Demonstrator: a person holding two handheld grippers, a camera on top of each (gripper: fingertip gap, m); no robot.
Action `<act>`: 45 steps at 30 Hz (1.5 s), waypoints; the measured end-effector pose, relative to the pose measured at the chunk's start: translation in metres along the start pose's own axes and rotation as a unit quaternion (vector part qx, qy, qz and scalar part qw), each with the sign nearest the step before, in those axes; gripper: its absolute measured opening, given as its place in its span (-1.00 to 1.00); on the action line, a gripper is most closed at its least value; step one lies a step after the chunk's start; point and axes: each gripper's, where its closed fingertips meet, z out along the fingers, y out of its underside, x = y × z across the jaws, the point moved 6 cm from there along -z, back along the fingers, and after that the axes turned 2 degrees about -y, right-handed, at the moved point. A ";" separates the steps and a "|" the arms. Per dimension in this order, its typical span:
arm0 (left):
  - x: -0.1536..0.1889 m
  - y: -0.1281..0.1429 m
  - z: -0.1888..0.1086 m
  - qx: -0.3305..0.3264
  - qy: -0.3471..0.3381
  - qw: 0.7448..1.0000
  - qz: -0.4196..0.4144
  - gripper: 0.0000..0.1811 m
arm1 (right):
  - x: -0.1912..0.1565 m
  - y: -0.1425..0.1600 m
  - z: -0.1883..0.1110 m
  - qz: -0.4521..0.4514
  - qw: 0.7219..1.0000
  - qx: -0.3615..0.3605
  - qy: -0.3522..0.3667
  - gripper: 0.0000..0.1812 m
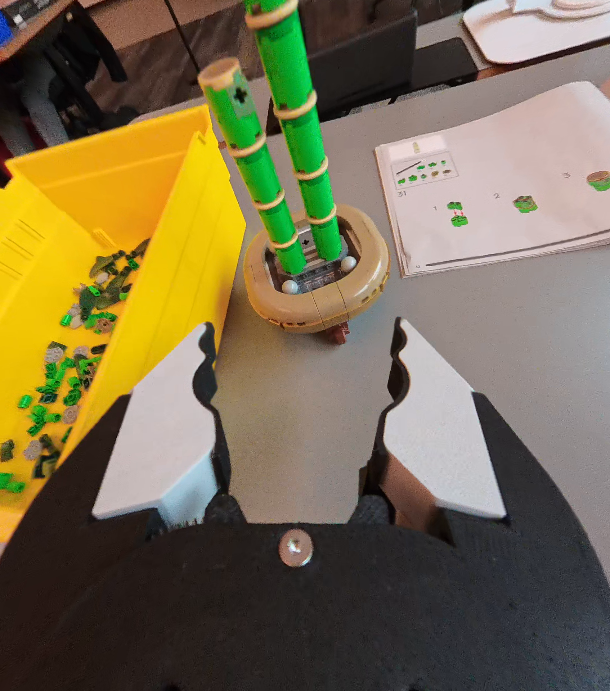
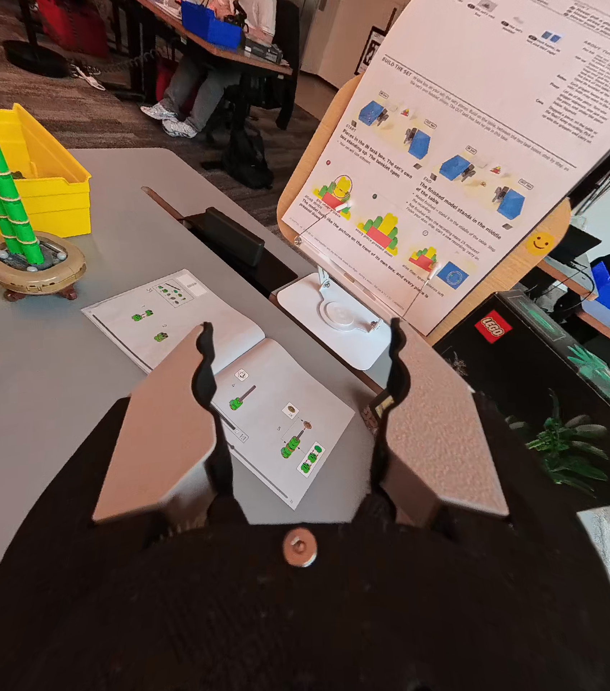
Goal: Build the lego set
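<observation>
Grey table (image 1: 483, 355): yellow bin (image 1: 169, 209) touching bamboo model (image 1: 314, 276); both grippers spread, empty.

Left tool (image 1: 303, 329) agape, empty; right tool (image 2: 299, 329) likewise.

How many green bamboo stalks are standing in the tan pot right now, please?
2. The shorter stalk stands on the left of the tan pot, nearest the yellow bin; the taller stalk stands right beside it. None seem hidden.
</observation>
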 end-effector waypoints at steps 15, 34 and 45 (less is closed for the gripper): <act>0.006 0.006 0.041 -0.019 0.017 0.999 -0.034 -0.13 | 0.002 0.000 -0.003 0.000 1.000 0.000 -0.004 0.03; 0.007 -0.032 0.107 -0.024 -0.004 0.999 0.048 -0.15 | 0.007 0.004 -0.004 0.007 1.000 -0.009 0.000 0.03; 0.013 -0.041 0.123 0.002 -0.001 1.000 0.025 -0.14 | 0.009 0.009 0.002 0.008 1.000 -0.022 0.004 0.04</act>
